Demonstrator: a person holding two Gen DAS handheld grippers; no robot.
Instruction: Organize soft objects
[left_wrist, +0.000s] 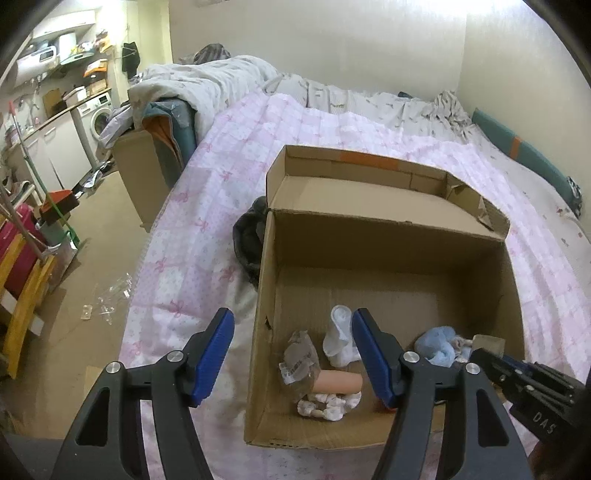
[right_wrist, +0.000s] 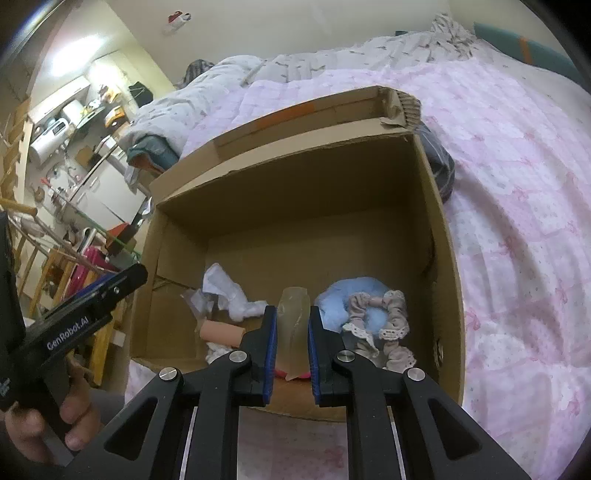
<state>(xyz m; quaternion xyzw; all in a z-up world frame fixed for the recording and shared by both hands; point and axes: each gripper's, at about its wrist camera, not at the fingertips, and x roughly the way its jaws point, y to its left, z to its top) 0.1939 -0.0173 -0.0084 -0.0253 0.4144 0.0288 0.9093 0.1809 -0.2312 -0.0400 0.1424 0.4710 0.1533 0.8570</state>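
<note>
Mostly done imo: cardboard box (left_wrist: 388, 251) sits on the bed (left_wrist: 207, 206) w/ several soft items already in it: white sock (left_wrist: 341, 334), peach foam roll (left_wrist: 338, 382), white frilly scrunchie (left_wrist: 328, 402), crinkled clear wrapper (left_wrist: 299, 363), blue plush (right_wrist: 354, 295), beige lace scrunchie (right_wrist: 384, 325). Right tool (right_wrist: 291, 328) is pinching a pale translucent soft piece (right_wrist: 293, 314) over the box's near edge, above the floor of the box, not yet dropped. Can't tell exactly what the piece is; pink bit shows at its lower end. Its long axis runs along the tool fingers, rounded end pointing fwd into the box toward the far wall, other end back toward the camera; it's roughly centred btwn the white sock and the blue plush. Left tool (left_wrist: 293, 350) is spread wide, holding nothing, hovering over the box's near-left corner. Left to do, as I read it: release the held piece into the box. A dark bundle (left_wrist: 251, 236) lies on the bed touching the box's outer side wall; if it counts as a soft item it still needs to go in. Box flap is open at the far side.
</note>
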